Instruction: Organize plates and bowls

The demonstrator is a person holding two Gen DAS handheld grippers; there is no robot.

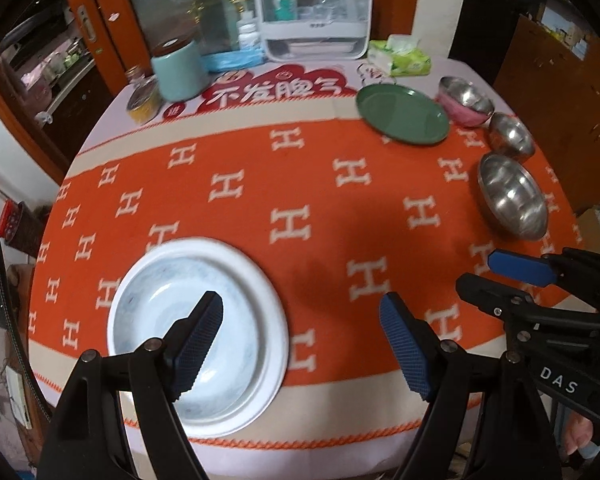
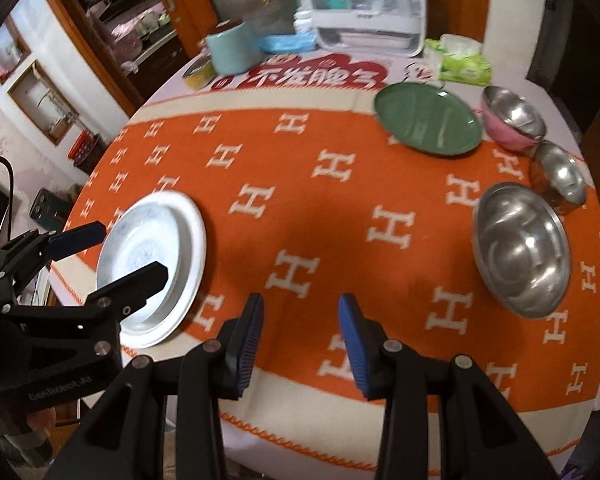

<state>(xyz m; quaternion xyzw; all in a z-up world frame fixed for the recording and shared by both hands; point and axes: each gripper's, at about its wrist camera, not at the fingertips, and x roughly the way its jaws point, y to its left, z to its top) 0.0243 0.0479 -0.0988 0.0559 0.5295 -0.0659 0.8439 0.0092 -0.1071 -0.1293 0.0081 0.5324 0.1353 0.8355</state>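
Two stacked white plates lie on the near left of the orange cloth. My left gripper hangs open above their right side and holds nothing. A green plate sits at the far right. Beside it stand a pink steel-lined bowl, a small steel bowl and a large steel bowl. Over bare cloth near the front edge, my right gripper is partly open and empty.
Along the far edge of the table stand a teal canister, a tin, a white storage box and a green tissue pack. The orange tablecloth covers the round table. Wooden doors stand behind.
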